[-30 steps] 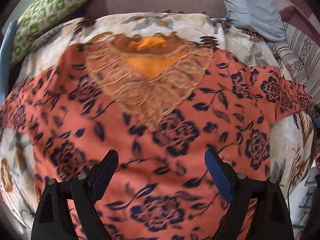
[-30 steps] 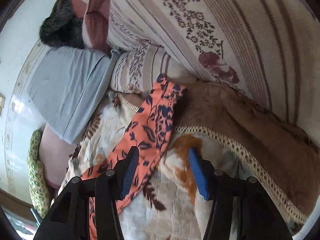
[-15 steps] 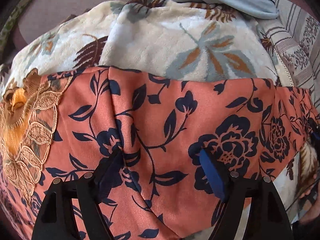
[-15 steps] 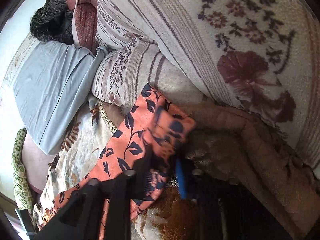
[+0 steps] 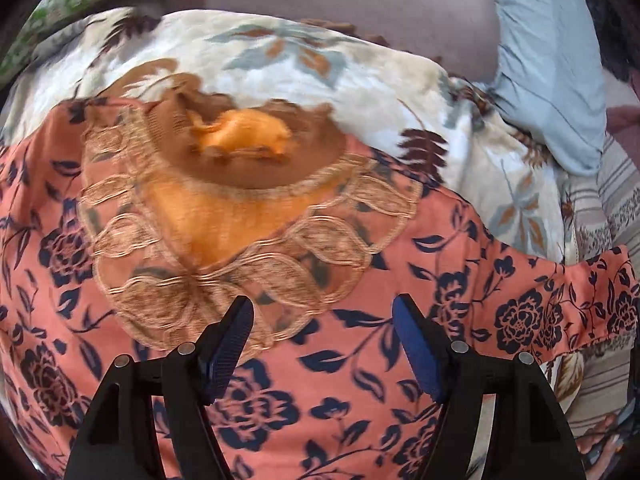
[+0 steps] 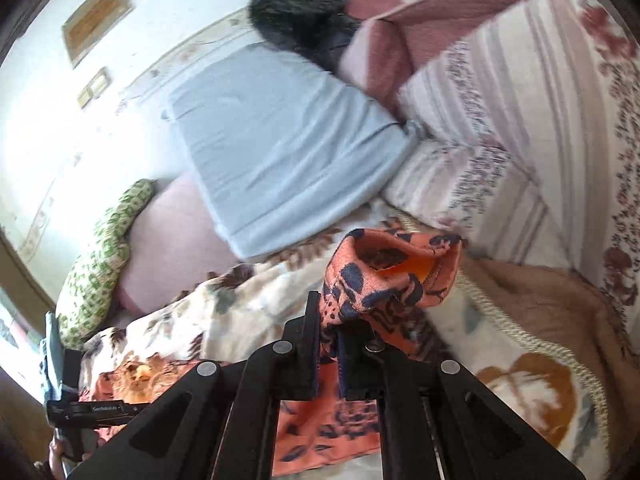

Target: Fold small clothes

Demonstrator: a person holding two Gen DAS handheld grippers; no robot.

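Observation:
An orange top with dark blue flowers (image 5: 360, 360) lies spread on a floral blanket (image 5: 360, 80), its lace neckline (image 5: 248, 232) turned toward the far side. My left gripper (image 5: 324, 344) hovers over the top just below the lace, its jaws closing, with only flat cloth beneath them and nothing pinched. In the right wrist view my right gripper (image 6: 328, 340) is shut on the top's sleeve (image 6: 392, 272), which is lifted off the blanket and bunches above the fingers. The left gripper also shows at the lower left edge (image 6: 80, 408).
A light blue pillow (image 6: 280, 152) lies behind the blanket, with a green patterned cushion (image 6: 104, 248) beside it. Striped bedding (image 6: 540, 120) rises on the right, and a brown blanket with a corded edge (image 6: 560, 320) lies below it. A dark furry thing (image 6: 304, 12) sits at the back.
My right gripper closed on the sleeve end and lifted it. My left gripper swung right over the shoulder, then came back below the neckline, its jaws narrowing.

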